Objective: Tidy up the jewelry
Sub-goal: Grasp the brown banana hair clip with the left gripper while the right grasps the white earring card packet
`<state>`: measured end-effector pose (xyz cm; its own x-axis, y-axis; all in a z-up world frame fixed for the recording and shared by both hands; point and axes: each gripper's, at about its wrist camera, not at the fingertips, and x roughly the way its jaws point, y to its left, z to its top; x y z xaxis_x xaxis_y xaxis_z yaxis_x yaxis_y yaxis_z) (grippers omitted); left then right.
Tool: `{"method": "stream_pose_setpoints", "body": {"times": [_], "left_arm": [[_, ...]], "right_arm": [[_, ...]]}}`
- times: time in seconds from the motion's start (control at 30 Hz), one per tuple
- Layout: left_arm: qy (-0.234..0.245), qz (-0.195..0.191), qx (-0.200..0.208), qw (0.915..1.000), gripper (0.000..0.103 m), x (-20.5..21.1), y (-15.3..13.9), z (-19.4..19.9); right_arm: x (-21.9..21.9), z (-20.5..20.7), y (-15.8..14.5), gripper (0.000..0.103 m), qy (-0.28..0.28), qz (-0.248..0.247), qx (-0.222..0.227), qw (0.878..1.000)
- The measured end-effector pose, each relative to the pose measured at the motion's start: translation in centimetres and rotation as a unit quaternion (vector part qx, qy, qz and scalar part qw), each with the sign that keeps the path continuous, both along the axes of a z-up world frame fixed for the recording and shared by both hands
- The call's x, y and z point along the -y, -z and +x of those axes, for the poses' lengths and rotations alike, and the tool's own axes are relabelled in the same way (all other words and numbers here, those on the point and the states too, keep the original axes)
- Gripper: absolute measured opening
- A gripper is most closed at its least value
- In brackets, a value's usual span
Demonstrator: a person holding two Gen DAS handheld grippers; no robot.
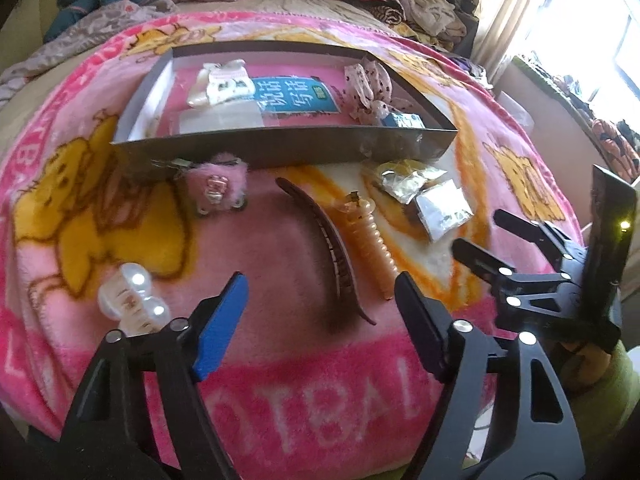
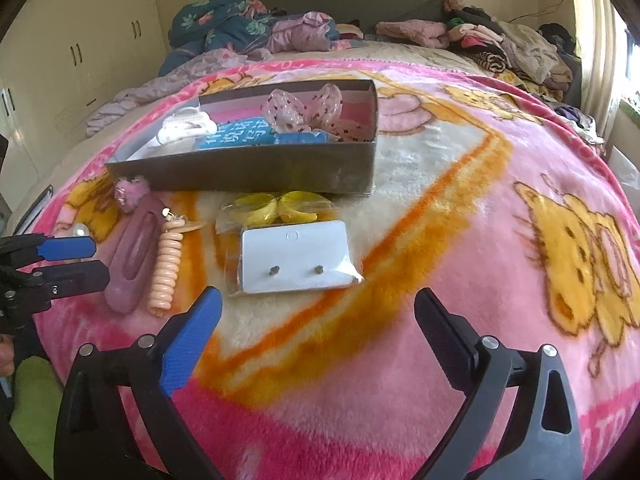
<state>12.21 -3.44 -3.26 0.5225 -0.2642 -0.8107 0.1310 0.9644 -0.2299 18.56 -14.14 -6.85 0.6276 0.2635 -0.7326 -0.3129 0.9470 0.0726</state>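
My left gripper point(image 1: 320, 284) is open just above the pink blanket, its jaws either side of the near end of a long brown hair clip point(image 1: 332, 256) without touching it. Right of that clip lies a peach ribbed clip point(image 1: 370, 240). A pearl clip point(image 1: 132, 300) sits to the left, and a furry pink clip point(image 1: 216, 190) lies by the grey box point(image 1: 280, 144). My right gripper point(image 2: 318, 298) is wide open and empty, short of a bagged white earring card point(image 2: 296, 256). Behind the card lies a bag of yellow pieces point(image 2: 276, 208). The box point(image 2: 240, 176) holds a dotted bow point(image 2: 304, 112) and a white clip point(image 2: 184, 126).
Everything lies on a cartoon-print blanket point(image 2: 480, 240) spread over a bed. Heaped clothes point(image 2: 500, 44) and bedding point(image 2: 240, 28) fill the far end. Cupboards point(image 2: 80, 48) stand at the left and a bright window point(image 1: 616, 20) at the right. A green sleeve point(image 1: 600, 380) shows behind the right gripper.
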Motion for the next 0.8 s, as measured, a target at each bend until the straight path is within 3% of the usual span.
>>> {"method": "stream_pose_setpoints", "body": {"times": [0.17,0.6,0.63,0.7,0.8], "left_arm": [[0.004,-0.012,-0.016,0.9998,0.049,0.2,0.8,0.8],[0.003,-0.033,-0.035,0.9988,0.03,0.1,1.8,1.8],[0.003,-0.037,-0.036,0.9987,0.03,0.1,1.8,1.9],[0.003,-0.038,-0.036,0.9986,0.026,0.2,1.8,2.0],[0.006,-0.04,-0.038,0.9985,0.019,0.4,2.0,2.2]], "right_arm": [[-0.4,1.2,0.6,0.095,-0.008,-0.005,-0.004,1.0],[-1.7,2.9,1.6,0.096,-0.016,-0.022,0.004,1.0],[-1.6,2.9,1.6,0.094,-0.015,-0.021,0.006,1.0],[-1.4,2.8,1.6,0.077,-0.012,-0.026,0.008,1.0],[-0.7,2.8,1.5,0.07,-0.006,-0.02,0.011,1.0]]}}
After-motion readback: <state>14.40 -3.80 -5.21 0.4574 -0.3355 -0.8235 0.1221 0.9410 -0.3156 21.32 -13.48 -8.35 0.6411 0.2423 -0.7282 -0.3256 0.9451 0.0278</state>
